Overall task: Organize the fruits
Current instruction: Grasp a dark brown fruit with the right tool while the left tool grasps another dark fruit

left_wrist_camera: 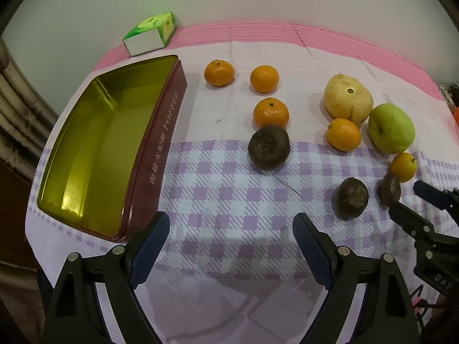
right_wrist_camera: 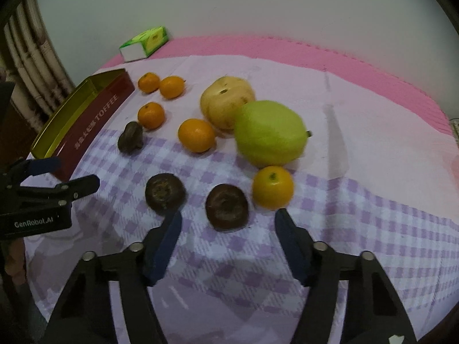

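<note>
We read "TOFFEE" in pale letters on the dark red side of the tin (left_wrist_camera: pixel 160 154), after some characters too small to make out; its gold inside holds nothing, and it sits just left of the left gripper (left_wrist_camera: pixel 231 230). That gripper's jaws stand wide over bare checked cloth (left_wrist_camera: pixel 223 200) on the surface, gripping nothing. "GenRobot.AI" is printed on its body in the right wrist view.

Right gripper (right_wrist_camera: pixel 228 228) – jaws part open, a dark brown fruit (right_wrist_camera: pixel 226 207) sitting just ahead between the tips, pads not touching it. A second brown fruit (right_wrist_camera: pixel 165 190) lies just off the left tip, a small orange (right_wrist_camera: pixel 272 187) just off the right tip. Further ahead: green fruit (right_wrist_camera: pixel 269 133), pale yellow fruit (right_wrist_camera: pixel 226 101), more oranges, a third brown fruit (right_wrist_camera: pixel 130 137). Green-and-white box (right_wrist_camera: pixel 145 41) far ahead by the wall – print unreadable.
</note>
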